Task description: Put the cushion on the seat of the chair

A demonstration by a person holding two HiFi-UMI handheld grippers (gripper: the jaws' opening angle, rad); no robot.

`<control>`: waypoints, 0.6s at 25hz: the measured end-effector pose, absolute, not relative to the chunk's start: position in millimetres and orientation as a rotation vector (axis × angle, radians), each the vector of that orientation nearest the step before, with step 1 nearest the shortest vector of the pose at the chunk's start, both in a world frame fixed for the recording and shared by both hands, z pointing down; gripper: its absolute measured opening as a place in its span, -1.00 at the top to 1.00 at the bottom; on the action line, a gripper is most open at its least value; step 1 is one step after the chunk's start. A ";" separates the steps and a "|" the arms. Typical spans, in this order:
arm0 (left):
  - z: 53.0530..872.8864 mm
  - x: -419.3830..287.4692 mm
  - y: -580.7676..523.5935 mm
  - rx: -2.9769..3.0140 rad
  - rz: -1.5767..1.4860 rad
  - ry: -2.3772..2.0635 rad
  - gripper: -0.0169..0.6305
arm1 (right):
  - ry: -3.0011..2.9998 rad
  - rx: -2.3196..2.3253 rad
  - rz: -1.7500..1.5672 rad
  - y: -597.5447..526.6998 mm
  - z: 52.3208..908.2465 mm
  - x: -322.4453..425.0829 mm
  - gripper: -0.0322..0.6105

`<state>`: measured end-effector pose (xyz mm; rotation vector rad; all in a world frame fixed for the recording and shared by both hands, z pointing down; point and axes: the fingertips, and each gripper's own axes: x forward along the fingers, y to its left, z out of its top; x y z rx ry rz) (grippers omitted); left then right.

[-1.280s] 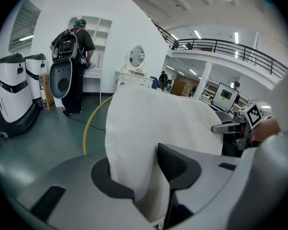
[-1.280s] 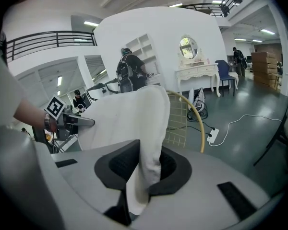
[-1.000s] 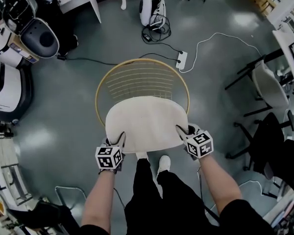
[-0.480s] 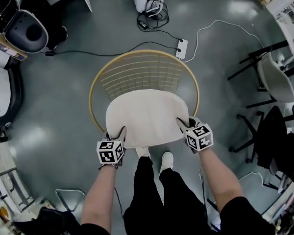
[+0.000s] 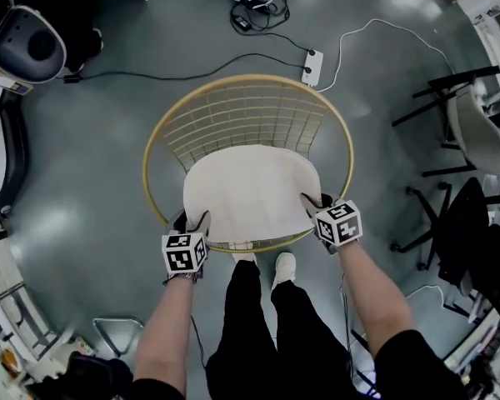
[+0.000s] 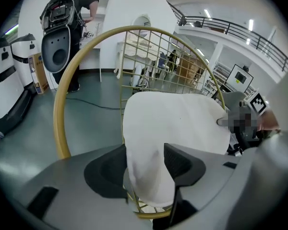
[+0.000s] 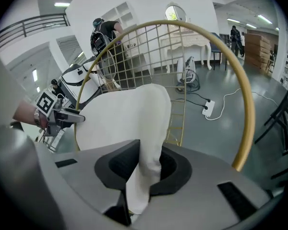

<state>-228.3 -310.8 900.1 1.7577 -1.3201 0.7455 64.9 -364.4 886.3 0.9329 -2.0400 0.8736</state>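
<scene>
Left claw [image 6: 149, 169] has just been spreading its jaws and now stands wide, with the cream cushion [image 5: 248, 194] edge lying loose between the pads, not pinched. I still clamp the opposite edge in my right claw [image 7: 143, 169], jaws nearly together. Over the last second the cushion has sunk inside the gold wire chair [image 5: 233, 115] at frame centre, onto the seat, I judge. Only the right side remains to let go.
</scene>
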 end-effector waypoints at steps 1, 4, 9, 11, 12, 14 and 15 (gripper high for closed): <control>903.2 -229.9 -310.4 1.752 0.752 -1.320 0.18 | -2.025 0.920 0.880 -364.7 891.7 63.0 0.67; 910.1 -233.0 -307.0 1.747 0.796 -1.321 0.18 | -1.984 0.898 0.887 -365.8 908.3 57.5 0.67; 916.2 -241.0 -307.9 1.710 0.807 -1.363 0.18 | -1.934 0.894 0.882 -374.7 926.4 54.6 0.65; 914.8 -242.6 -307.3 1.710 0.808 -1.373 0.18 | -1.922 0.888 0.884 -375.1 929.8 55.5 0.64; 913.6 -242.7 -307.1 1.712 0.805 -1.375 0.19 | -1.920 0.885 0.887 -374.8 930.8 56.0 0.63; 911.0 -241.8 -307.9 1.722 0.797 -1.378 0.19 | -1.922 0.885 0.892 -375.0 932.5 57.2 0.58; 910.0 -240.8 -309.1 1.730 0.794 -1.378 0.19 | -1.925 0.888 0.891 -375.9 933.4 57.8 0.54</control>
